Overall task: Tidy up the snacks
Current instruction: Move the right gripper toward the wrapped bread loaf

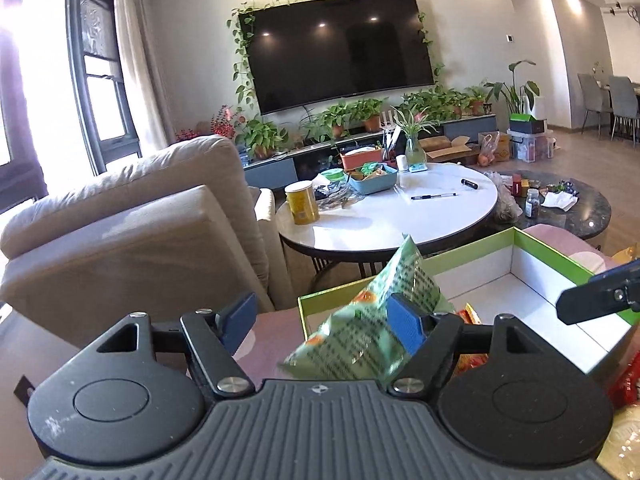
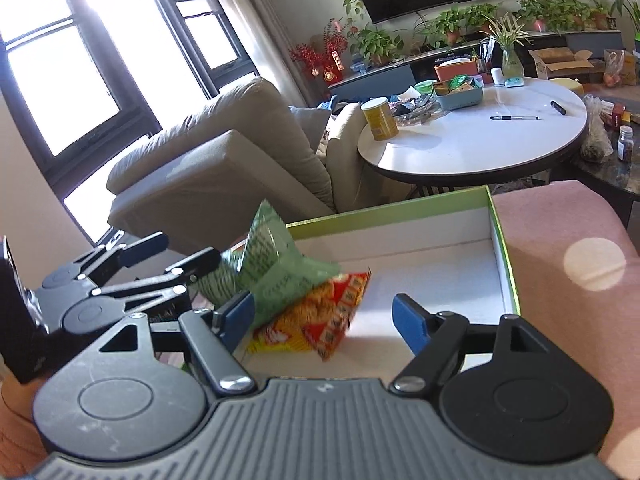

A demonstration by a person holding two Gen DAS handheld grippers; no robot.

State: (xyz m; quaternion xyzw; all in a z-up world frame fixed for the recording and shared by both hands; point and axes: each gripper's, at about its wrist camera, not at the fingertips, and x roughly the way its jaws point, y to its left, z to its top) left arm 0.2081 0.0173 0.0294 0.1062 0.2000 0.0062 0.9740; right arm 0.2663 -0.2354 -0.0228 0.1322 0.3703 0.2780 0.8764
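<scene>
My left gripper [image 1: 324, 320] is open, jaws wide apart. A green snack bag [image 1: 368, 316] stands tilted between its fingers, leaning against the right pad, at the near left corner of the green-rimmed white box [image 1: 528, 280]. In the right wrist view the green bag [image 2: 276, 264] rests on a red and yellow snack bag [image 2: 320, 320] inside the box [image 2: 440, 272]. My right gripper [image 2: 324, 316] is open over the box, with the red and yellow bag between its fingers. The left gripper [image 2: 168, 264] shows at the left there.
The box sits on a pink surface [image 2: 560, 248]. More snack packets [image 1: 624, 384] lie at the right edge. A beige armchair [image 1: 140, 216] stands left. A round white table [image 1: 400, 208] with a yellow can [image 1: 302, 202] and a blue tray [image 1: 374, 178] stands behind.
</scene>
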